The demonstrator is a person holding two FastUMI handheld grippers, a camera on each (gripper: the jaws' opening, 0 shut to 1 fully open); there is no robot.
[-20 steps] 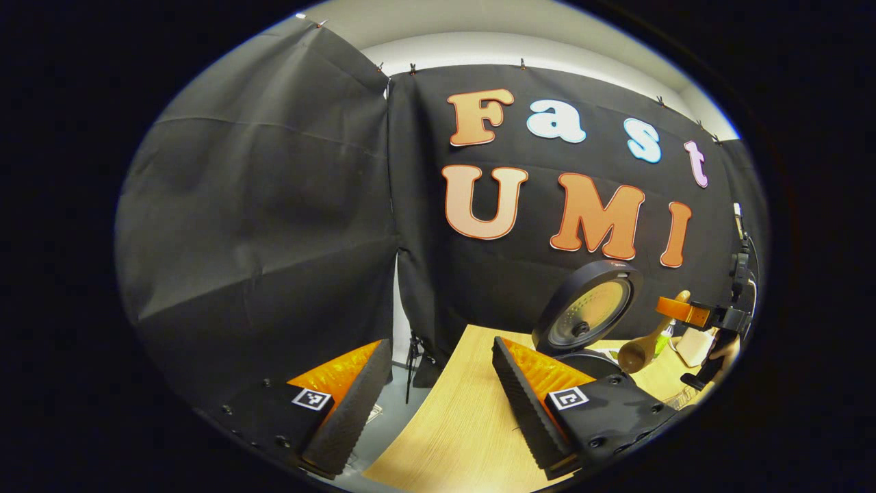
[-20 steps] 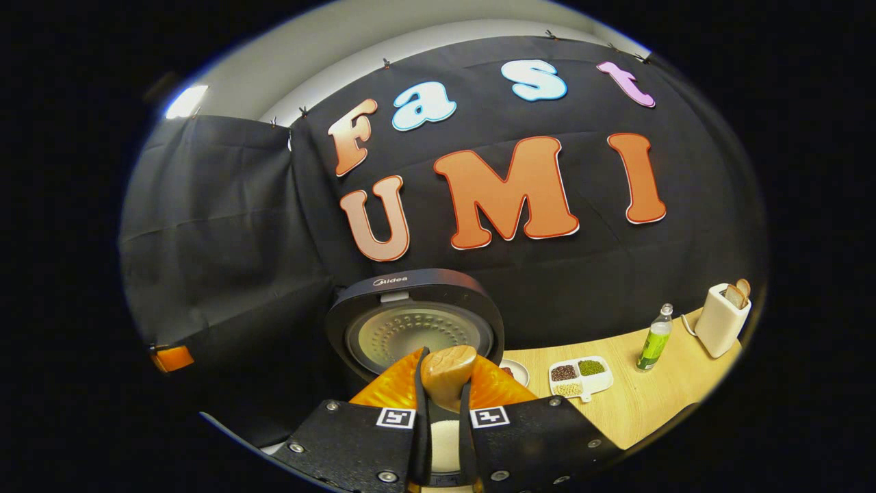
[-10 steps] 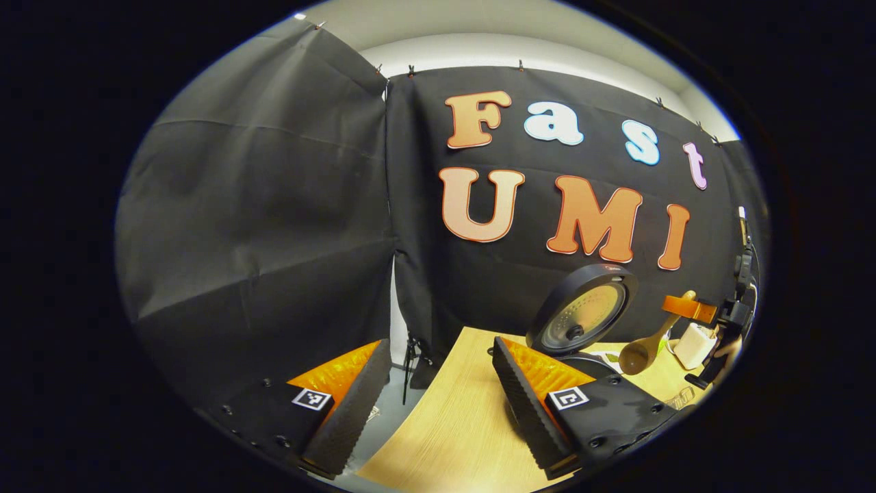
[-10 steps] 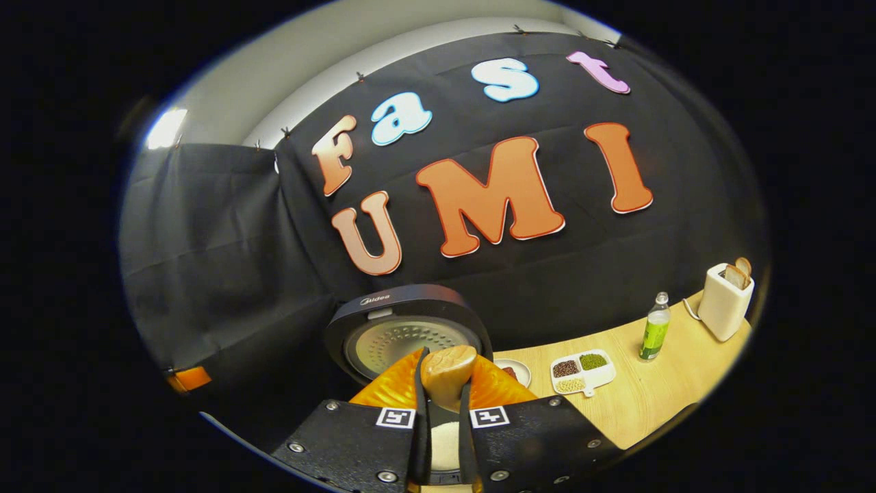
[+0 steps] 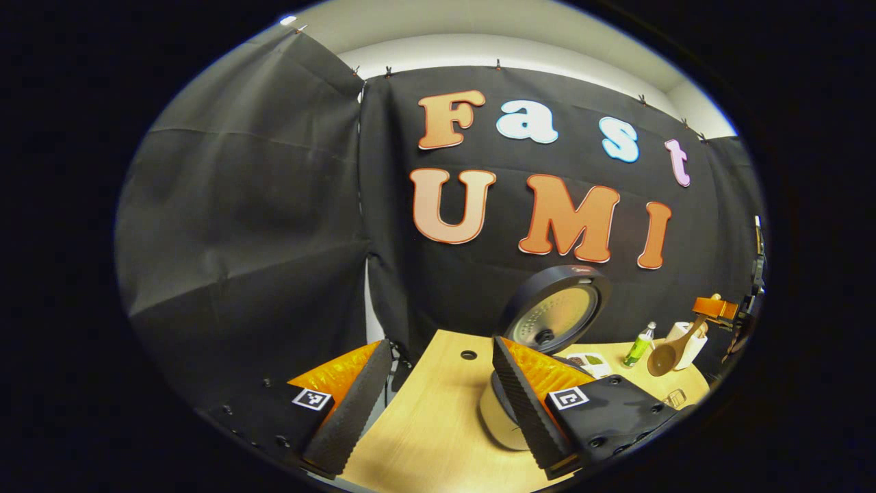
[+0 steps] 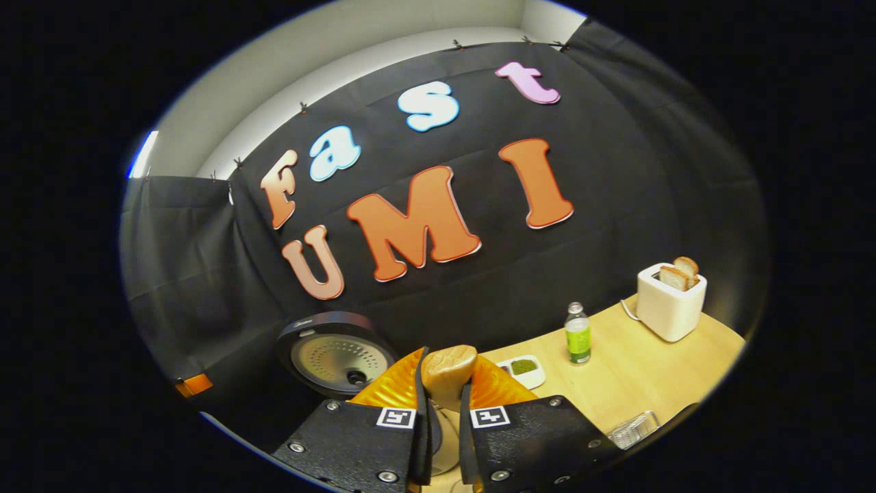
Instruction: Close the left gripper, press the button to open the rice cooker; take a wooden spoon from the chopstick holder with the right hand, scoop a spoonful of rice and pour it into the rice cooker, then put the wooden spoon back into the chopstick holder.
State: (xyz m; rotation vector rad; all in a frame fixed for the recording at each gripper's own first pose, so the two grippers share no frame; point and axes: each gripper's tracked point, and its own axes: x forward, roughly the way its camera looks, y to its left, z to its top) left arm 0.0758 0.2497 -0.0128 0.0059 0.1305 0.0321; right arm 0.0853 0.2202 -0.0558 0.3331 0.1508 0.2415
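Bench (image 6: pixel 657 370), far side: cooker (image 5: pixel 503 418) stands with its lid (image 5: pixel 554 311) swung up, inner face toward the room. Toaster (image 6: pixel 669 301) with bread at the right end, bottle (image 6: pixel 577 335) between it and a small dish (image 6: pixel 523 370) of grains. A wire holder (image 6: pixel 633 428) sits at the near bench edge, low right in the right gripper view; judged to be the chopstick holder, not certain.

Risks, largest first:
- Spoon return. The holder mouth looks narrow and lies low, off to the side of the right gripper (image 6: pixel 445 428). If the spoon comes down tilted, the bowl may catch the wire rim and tip the holder or twist in the grip.
- Stray rice. Whether grains remain in the bowl cannot be told. A quick swing across the bench could scatter any left.
- Lid. The raised lid is near the travel path; a knock from a handle end might drop it.

Left gripper (image 5: pixel 434 404): jaws wide apart, nothing between them, hanging over the near bench edge, its one finger in front of the cooker body. Idle, little hazard.

Right gripper: jaws closed on the spoon (image 5: pixel 674 346). In the right gripper view the wooden handle end pokes up between the fingers. In the left gripper view the bowl hangs down and toward the cooker, over the bench to the right of the cooker, in front of the toaster.
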